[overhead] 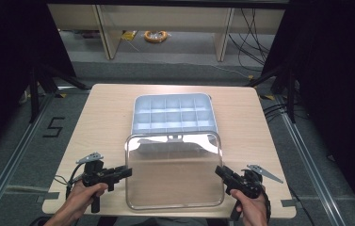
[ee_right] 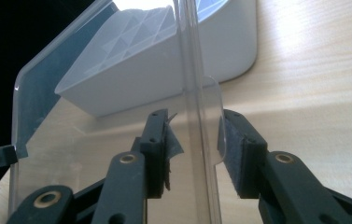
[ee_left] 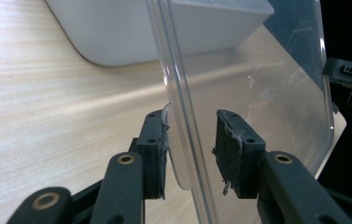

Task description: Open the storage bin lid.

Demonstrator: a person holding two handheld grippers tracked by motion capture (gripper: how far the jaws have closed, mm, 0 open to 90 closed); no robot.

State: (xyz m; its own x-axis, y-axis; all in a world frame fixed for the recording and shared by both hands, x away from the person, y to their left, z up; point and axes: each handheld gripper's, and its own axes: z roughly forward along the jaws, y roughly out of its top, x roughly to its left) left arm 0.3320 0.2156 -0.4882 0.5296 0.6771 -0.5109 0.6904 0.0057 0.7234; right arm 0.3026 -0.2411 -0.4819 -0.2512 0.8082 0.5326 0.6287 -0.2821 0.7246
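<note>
Clear lid held by both grippers
Left gripper (overhead: 129, 172) and right gripper (overhead: 217, 170) clamp the transparent rectangular plastic lid (overhead: 174, 172) at its side edges, near the wooden table's (overhead: 104, 117) front edge.

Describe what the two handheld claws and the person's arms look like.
Both are black pistol-style tools. The left claw and right claw each carry a grey three-cornered plate on top and trail a thin black cable. Up close, their linkage arms have brass-coloured rivets, and the black pads look worn and ragged. The person's forearms are bare, with a dark band at the right wrist.
</note>
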